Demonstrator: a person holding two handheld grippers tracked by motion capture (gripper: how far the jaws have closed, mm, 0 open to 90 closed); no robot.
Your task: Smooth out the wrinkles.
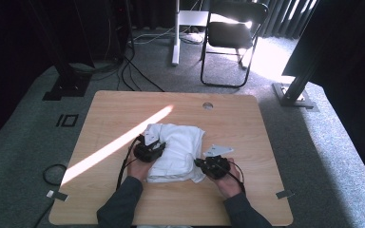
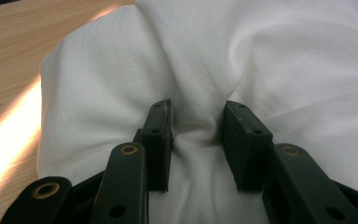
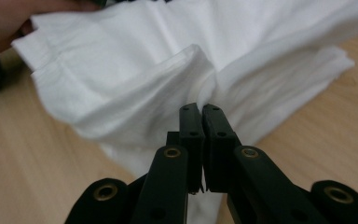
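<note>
Your folded white cloth (image 1: 178,151) lies on the wooden table (image 1: 247,123), slightly toward your side of the middle, with a bright strip of sunlight (image 1: 119,142) running diagonally across the tabletop to its left.

Left gripper (image 1: 148,150) — it rests on the cloth's left edge. In the left gripper view the jaws stand partly apart, and a raised ridge of the cloth (image 2: 200,135) is bunched between them; both pads press into the fabric, so you have a grip on that fold. The cloth bulges up around and beyond the jaws, and bare table (image 2: 14,51) shows off to the left.

Right gripper (image 1: 212,166) — it sits at the cloth's near right corner, with its grey three-cornered plate (image 1: 218,150) on top. In the right gripper view the jaws are closed almost flush together, with only a thin edge of the cloth (image 3: 205,88) pinched at their tips. Layered hems of the cloth fan out to either side of that pinch. A hand (image 3: 9,23) shows at the upper left of that view, beside the cloth's far corner.

Both of your forearms come in from the bottom of the high view, in dark sleeves (image 1: 121,202).
</note>
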